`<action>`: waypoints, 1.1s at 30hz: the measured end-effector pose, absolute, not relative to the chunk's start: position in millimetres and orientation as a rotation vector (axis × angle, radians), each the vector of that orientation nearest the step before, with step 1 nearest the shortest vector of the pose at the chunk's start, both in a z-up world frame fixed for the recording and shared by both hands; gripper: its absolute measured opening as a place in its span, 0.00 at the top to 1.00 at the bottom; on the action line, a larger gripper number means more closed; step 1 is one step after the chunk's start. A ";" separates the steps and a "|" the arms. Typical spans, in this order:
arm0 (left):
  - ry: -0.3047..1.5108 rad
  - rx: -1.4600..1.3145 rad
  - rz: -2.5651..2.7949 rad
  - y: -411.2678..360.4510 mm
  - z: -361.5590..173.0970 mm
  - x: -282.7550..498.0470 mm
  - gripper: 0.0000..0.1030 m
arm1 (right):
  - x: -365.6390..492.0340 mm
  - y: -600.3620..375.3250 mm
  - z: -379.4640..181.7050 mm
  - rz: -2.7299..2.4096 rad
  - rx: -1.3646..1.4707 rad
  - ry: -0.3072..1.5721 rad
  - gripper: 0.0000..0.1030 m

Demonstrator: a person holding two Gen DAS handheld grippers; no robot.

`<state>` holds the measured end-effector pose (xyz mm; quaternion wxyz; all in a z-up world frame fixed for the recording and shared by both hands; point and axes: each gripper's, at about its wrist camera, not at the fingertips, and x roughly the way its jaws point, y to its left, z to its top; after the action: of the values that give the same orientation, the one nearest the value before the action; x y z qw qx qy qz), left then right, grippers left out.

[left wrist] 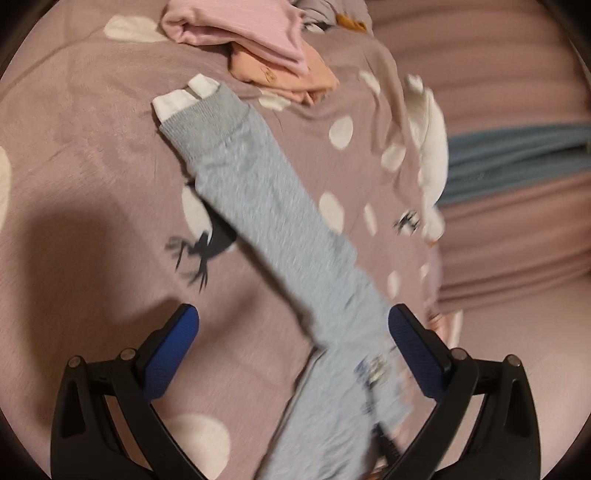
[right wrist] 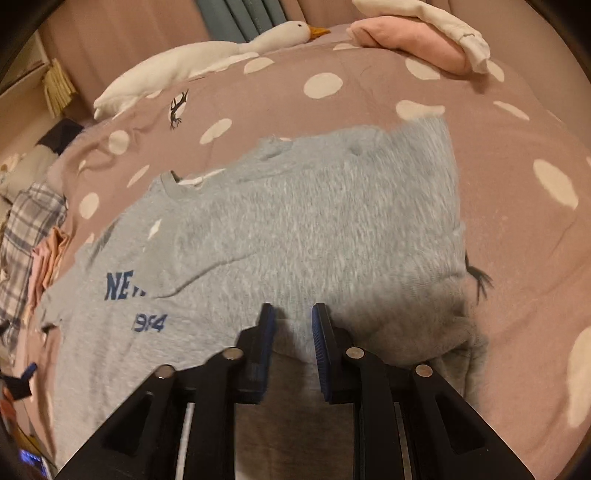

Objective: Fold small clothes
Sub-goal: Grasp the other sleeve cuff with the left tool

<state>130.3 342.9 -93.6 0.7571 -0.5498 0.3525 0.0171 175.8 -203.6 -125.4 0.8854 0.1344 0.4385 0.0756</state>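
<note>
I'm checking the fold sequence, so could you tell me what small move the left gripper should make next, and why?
Probably close the left gripper on the grey sleeve: its jaws stand wide open with the sleeve stretched out between them, unfolded on the dotted blanket, so gripping comes before folding it inward.

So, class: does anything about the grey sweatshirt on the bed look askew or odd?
Yes. The grey sweatshirt lies unevenly: one sleeve stretches diagonally across the spotted bedcover, its white inner cuff poking out, and part of the blue lettering is hidden under a fold.

A home bedroom: a bed under a mauve dotted duvet cover (right wrist: 369,99), a plush goose (right wrist: 207,55) upper left, curtains (right wrist: 236,14) behind.
</note>
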 end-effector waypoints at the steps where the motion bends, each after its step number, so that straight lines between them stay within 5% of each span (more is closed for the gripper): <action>1: 0.761 -1.223 0.035 346.7 -95.5 131.9 0.00 | 176.0 -205.5 -123.2 0.159 0.294 0.913 0.80; 13: 0.640 -1.298 0.148 378.5 -113.0 176.3 0.04 | 139.7 -219.5 -92.7 0.244 0.407 0.832 0.79; 22: 0.585 -1.307 0.357 415.7 -120.0 186.0 0.43 | 126.0 -216.1 -82.6 0.264 0.395 0.820 0.78; 26: 0.615 -1.283 0.381 425.1 -119.6 184.9 0.82 | 123.2 -215.6 -84.0 0.255 0.390 0.826 0.74; 28: 0.625 -1.248 0.380 424.8 -114.4 185.5 0.84 | 122.0 -216.2 -85.0 0.245 0.400 0.830 0.65; 33: 0.628 -1.105 0.337 407.7 -82.2 195.7 0.86 | 115.4 -220.0 -84.6 0.245 0.431 0.819 0.65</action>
<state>195.7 407.7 -82.2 0.7916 -0.5134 0.2920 0.1565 115.4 -220.0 -84.6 0.8876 0.2073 0.3942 0.1178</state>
